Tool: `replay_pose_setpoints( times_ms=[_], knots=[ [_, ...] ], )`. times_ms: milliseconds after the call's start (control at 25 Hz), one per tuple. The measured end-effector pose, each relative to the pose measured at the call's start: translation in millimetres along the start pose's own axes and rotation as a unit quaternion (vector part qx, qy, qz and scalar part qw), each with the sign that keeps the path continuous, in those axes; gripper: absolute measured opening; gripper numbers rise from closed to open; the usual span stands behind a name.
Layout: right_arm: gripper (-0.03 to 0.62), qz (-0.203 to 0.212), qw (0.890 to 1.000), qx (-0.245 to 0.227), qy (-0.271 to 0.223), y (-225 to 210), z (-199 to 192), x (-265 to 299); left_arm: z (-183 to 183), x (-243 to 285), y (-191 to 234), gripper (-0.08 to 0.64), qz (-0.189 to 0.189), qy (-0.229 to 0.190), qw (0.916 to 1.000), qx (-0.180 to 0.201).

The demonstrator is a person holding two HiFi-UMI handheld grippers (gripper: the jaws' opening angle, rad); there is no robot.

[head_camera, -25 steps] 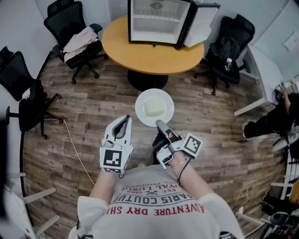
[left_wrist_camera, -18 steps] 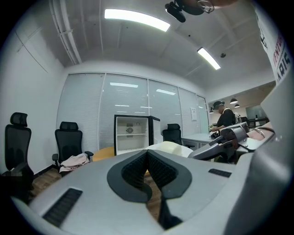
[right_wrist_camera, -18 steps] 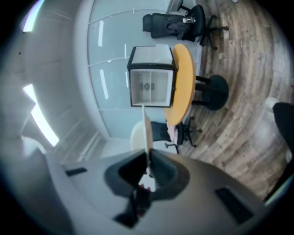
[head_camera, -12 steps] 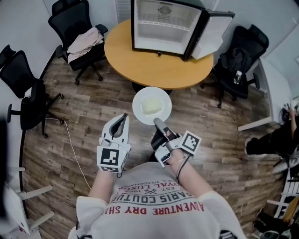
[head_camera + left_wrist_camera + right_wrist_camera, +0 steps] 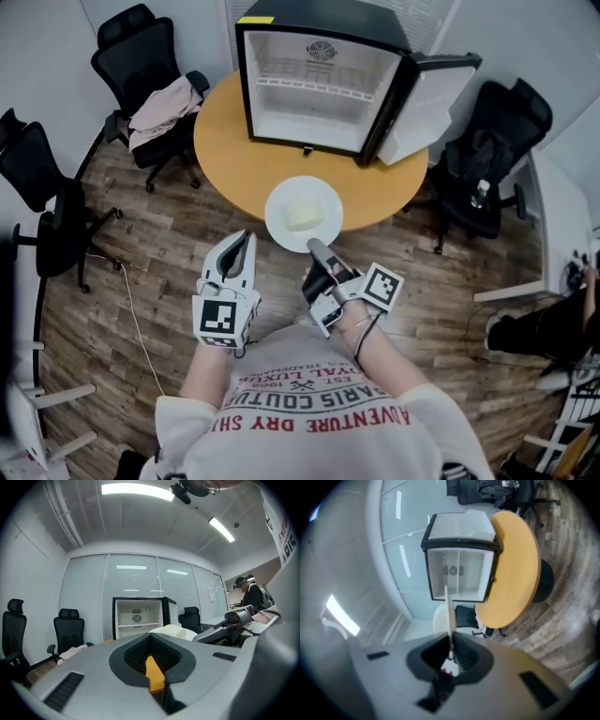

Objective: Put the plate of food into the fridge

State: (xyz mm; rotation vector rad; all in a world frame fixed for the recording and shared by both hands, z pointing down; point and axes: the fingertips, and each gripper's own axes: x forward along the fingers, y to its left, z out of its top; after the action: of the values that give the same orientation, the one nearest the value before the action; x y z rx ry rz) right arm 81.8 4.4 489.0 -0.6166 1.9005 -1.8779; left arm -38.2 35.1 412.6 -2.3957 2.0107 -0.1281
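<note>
We hold our left forearm (image 5: 202, 371) and right forearm (image 5: 378, 362) out ahead of our chest, bare below short sleeves, a gripper in each hand. Our left gripper (image 5: 246, 240) points forward, roughly level, its jaws pressed together with nothing between them, its marker cube (image 5: 225, 319) facing up. Just beside it, our right gripper (image 5: 314, 247) is rolled onto its side, and its jaws are clamped on the near rim of the plate (image 5: 277, 201), held out in front of us
</note>
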Motion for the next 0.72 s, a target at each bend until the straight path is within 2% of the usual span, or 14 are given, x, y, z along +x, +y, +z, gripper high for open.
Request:
replay_pose_setpoints(
  times_ms=[120, 240, 720],
  knots=[
    [0.040, -0.003, 1.000, 0.002, 0.007, -1, 39, 16, 4, 42, -1, 0.029, 0.012, 0.002, 0.9999, -0.007],
    [0.038, -0.006, 1.000, 0.009, 0.012, -4, 61, 26, 5, 68, -2, 0.029, 0.015, 0.004, 0.9998, -0.008],
    [0.040, -0.026, 0.999, 0.021, -0.017, -19, 126, 70, -5, 153, 11, 0.029, -0.018, 0.016, 0.9993, -0.028]
  ],
)
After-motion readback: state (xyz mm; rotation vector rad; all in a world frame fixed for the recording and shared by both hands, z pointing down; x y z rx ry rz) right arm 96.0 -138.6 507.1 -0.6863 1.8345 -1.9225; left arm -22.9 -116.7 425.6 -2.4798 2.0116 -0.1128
